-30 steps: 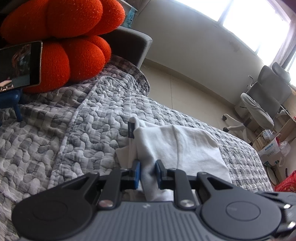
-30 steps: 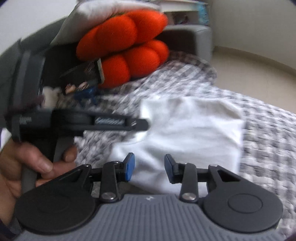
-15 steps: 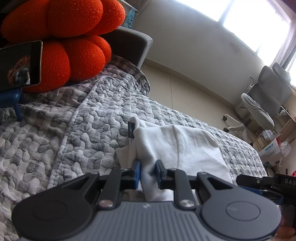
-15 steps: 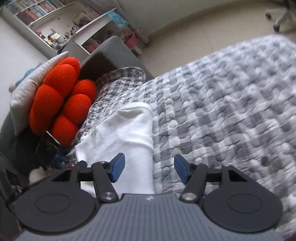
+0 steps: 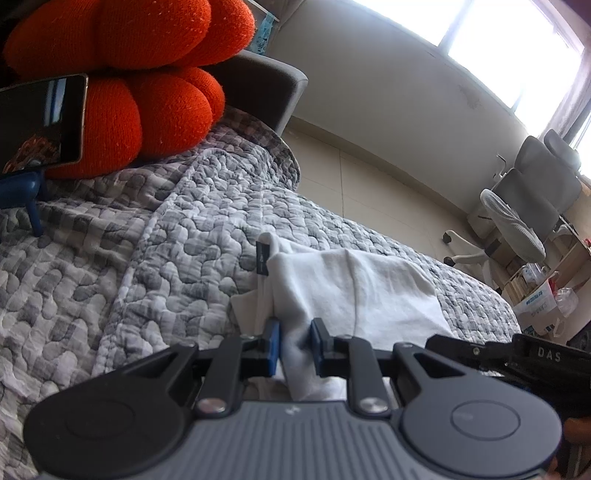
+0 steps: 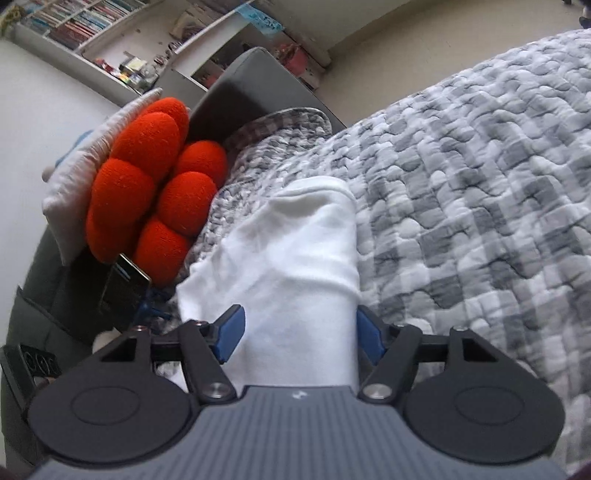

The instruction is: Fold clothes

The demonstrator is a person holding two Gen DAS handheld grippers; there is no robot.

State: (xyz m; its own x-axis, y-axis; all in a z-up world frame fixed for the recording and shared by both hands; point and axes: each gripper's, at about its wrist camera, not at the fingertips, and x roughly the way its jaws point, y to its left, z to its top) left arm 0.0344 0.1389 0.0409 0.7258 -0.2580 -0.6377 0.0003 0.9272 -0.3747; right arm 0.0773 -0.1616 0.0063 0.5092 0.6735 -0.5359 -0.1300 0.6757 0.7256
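place: home bedroom | evidence: quilted bedspread; orange cushion; bookshelves; desk chair

White garment, grey-checked quilt

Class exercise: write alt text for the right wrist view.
The right gripper, jaws wide, straddles the near end of a folded white garment on a grey quilted bedspread; an orange knotted cushion sits behind it to the left.
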